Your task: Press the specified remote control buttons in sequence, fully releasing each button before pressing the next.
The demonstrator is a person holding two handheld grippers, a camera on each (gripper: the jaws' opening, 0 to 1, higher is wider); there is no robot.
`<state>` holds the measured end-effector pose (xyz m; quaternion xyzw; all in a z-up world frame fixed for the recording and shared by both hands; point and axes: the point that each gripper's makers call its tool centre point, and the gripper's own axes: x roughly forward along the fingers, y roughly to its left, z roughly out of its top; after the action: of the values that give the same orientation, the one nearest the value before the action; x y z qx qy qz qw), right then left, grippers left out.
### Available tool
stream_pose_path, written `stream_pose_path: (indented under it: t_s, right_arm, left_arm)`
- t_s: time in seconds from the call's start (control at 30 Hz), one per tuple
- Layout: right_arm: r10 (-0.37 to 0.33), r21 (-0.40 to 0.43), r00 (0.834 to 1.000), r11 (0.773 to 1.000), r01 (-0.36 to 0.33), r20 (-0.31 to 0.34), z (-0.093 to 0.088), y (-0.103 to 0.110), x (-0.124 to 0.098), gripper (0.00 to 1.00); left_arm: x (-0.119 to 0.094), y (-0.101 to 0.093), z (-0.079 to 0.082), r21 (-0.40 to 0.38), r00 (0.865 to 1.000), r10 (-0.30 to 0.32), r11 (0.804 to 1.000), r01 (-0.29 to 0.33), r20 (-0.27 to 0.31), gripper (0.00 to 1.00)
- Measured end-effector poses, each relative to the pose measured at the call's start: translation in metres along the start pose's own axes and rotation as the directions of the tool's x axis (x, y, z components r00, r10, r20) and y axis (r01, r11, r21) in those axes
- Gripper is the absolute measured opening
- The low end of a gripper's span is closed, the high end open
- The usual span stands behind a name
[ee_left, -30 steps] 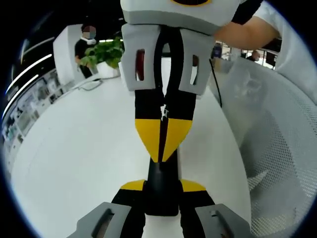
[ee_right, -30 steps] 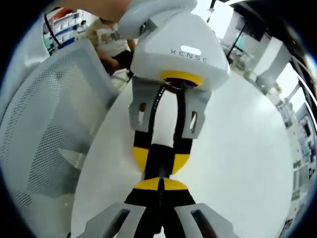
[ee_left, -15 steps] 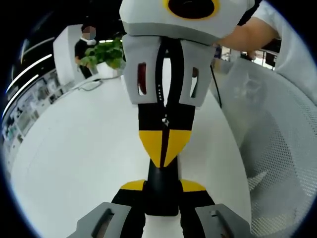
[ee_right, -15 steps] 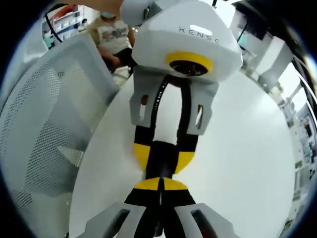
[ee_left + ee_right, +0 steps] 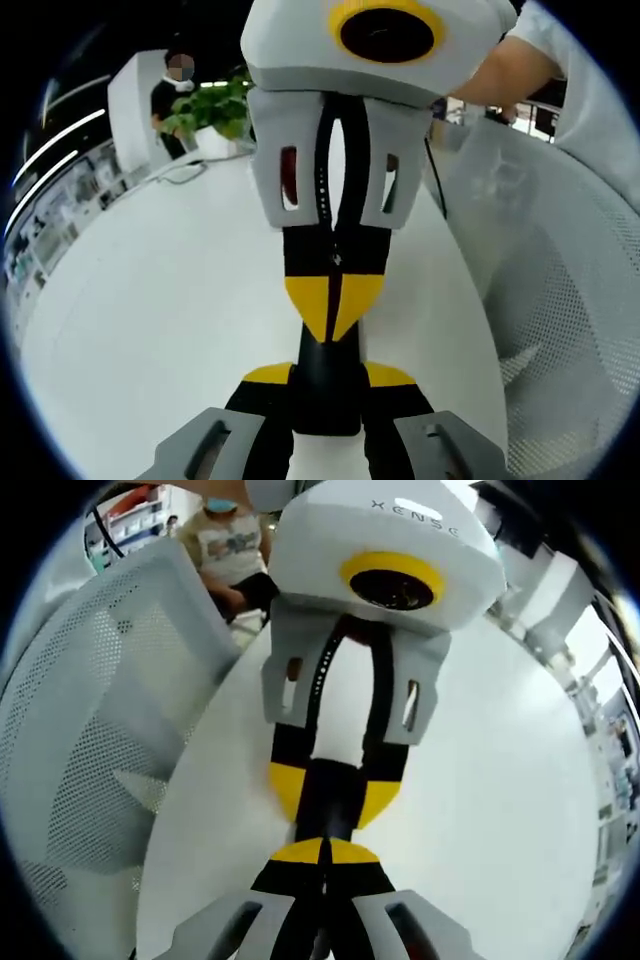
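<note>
In the left gripper view, my left gripper (image 5: 327,376) is shut on a black remote control (image 5: 325,400), which stands up between the yellow pads (image 5: 268,374). My right gripper (image 5: 334,318) comes down from the top with its yellow tips shut together, their point resting on the remote's upper end. In the right gripper view, the shut right gripper (image 5: 324,852) meets the remote (image 5: 333,810), held by the left gripper (image 5: 331,792) facing it. The remote's buttons are hidden.
Under both grippers lies a white round table (image 5: 150,300). A grey mesh chair (image 5: 560,300) stands by its edge, seen too as the chair (image 5: 90,730). A potted plant (image 5: 210,110) and a standing person (image 5: 172,95) are at the far side; a seated person (image 5: 225,550) is beyond the chair.
The right gripper has come lower and nearer in the left gripper view, its tips sliding a little down onto the remote. The left gripper keeps its hold on the remote.
</note>
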<state>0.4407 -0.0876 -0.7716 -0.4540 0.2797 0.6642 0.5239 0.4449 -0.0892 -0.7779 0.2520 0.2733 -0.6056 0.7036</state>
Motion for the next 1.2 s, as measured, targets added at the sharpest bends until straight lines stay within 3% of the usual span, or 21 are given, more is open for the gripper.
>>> stream_pose_path:
  t_s: [0.4,1.2]
  right_arm:
    - [-0.007,-0.021,1.000,1.000,0.006,-0.031,-0.0001,0.0005,0.0020,0.00]
    - [0.004,0.043,1.000,0.999,-0.004,-0.002,-0.0009,-0.0001,0.0014,0.00]
  left_arm:
    - [0.0001,0.0005,-0.0005,-0.003,1.000,-0.002,1.000,0.002,0.008,0.24]
    - [0.0000,-0.0008,0.0004,-0.001,1.000,0.000,1.000,0.000,0.001,0.24]
